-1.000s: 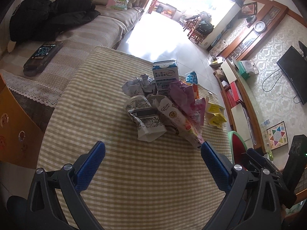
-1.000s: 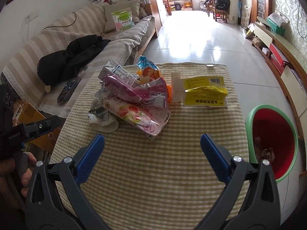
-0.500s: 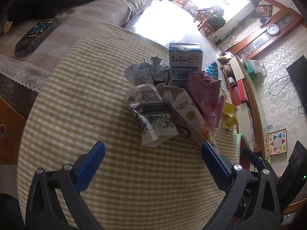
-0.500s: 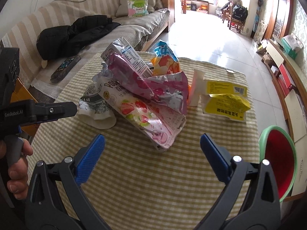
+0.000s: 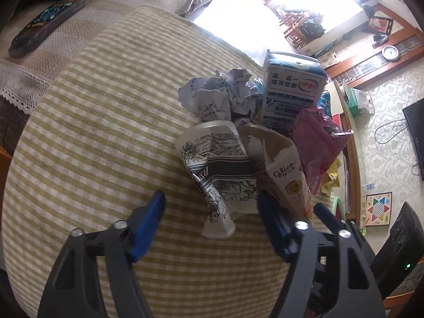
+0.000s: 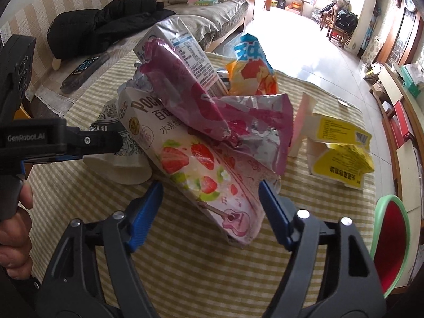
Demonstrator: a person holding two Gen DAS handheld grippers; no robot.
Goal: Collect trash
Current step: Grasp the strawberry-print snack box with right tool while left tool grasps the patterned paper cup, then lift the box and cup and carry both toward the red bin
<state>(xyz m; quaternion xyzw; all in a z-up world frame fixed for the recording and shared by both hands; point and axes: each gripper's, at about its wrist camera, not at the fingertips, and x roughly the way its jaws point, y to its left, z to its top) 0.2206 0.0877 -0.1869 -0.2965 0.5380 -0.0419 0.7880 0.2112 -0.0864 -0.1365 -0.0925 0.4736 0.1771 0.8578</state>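
Up close, the writing on the trash heap reads more plainly: the strawberry-printed snack box (image 6: pixel 201 175) shows "POCK" in brown letters with Chinese characters under it, and from the left wrist view its torn end carries a script word like "Glico" (image 5: pixel 285 172). Beyond it, the milk carton (image 5: pixel 290 92) bears a red oval logo and blue Chinese text too small to read. Crumpled paper (image 5: pixel 220 95) shows the digits "22". Off to the right of the right gripper's fingers, the yellow box (image 6: pixel 341 153) has black Chinese print and a barcode. At the left edge of the right wrist view, the left gripper's body reads "GenRobot.AI" beside a hand (image 6: pixel 13 228). Compared with a second ago, both cameras sit lower and nearer the heap on the checked tablecloth (image 5: pixel 92 145), so it fills more of each view. The left gripper (image 5: pixel 212 206) has just been closing; its blue fingers (image 5: pixel 148 225) stand either side of the crushed paper cup (image 5: pixel 220 167), the right one at the cup's edge, the left one clear of it. The right gripper (image 6: pixel 210 196) has likewise been closing and straddles the snack box's near end, not yet pressing it. The red bin (image 6: pixel 392 243) stands right of those fingers.
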